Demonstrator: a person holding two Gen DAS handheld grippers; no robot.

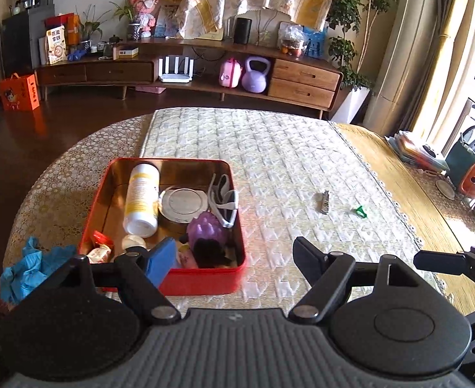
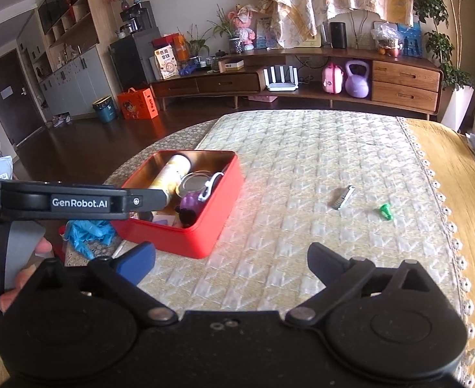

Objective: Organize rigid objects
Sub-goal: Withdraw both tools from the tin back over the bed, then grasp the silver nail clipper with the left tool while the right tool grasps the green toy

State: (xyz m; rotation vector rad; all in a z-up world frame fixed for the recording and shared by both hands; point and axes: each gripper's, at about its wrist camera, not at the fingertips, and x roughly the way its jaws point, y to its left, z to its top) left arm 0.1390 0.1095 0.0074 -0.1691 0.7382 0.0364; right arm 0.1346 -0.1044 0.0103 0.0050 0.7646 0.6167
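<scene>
Quilted cream table cover (image 1: 270,148) over a round table in a living room. Nearest: left gripper (image 1: 234,255), jaws spread and empty, by the near wall of a red tin (image 1: 202,279); right gripper (image 2: 231,258), jaws spread and empty, over bare cover. Tin holds a white-and-yellow bottle (image 1: 142,194), round metal lid (image 1: 183,201), white goggles (image 1: 226,199) and purple toy (image 1: 205,228). Crumpled blue gloves (image 1: 27,266) left of tin. Right of tin, apart: small metal clip (image 1: 324,201), green cap (image 1: 359,210). Far: wooden sideboard (image 1: 302,77)

Purple kettlebell (image 1: 254,76) — white router (image 1: 176,70)
</scene>
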